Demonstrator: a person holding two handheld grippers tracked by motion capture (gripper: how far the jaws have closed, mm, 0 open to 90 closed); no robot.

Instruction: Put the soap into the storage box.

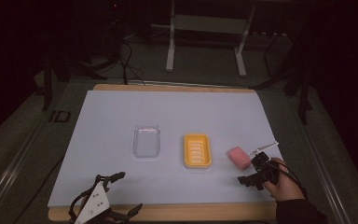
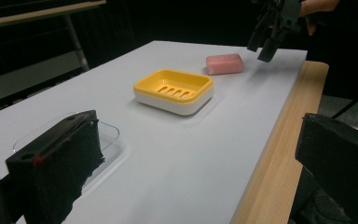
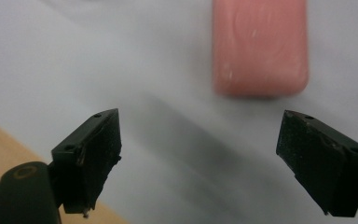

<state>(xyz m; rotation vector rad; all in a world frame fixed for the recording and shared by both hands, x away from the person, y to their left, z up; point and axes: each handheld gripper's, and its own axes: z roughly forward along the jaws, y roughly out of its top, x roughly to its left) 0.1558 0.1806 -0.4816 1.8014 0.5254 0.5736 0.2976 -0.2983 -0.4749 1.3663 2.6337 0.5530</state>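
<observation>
Approach to a grasp, as judged: the right gripper, fingers spread wide and empty, hovers just short of the pink soap lying on the worktop beside the yellow soap dish. Next, it likely must straddle the bar and close. The left gripper idles, released.

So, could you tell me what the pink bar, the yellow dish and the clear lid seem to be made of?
The pink bar looks like soap: matte, waxy, with rounded edges and faint scuffs. The yellow dish seems to be moulded plastic, a smooth yellow slotted insert on a white base with a slight sheen. The clear lid is probably transparent plastic, since the white sheet shows through it and its rim catches light, though glass cannot be ruled out.
</observation>
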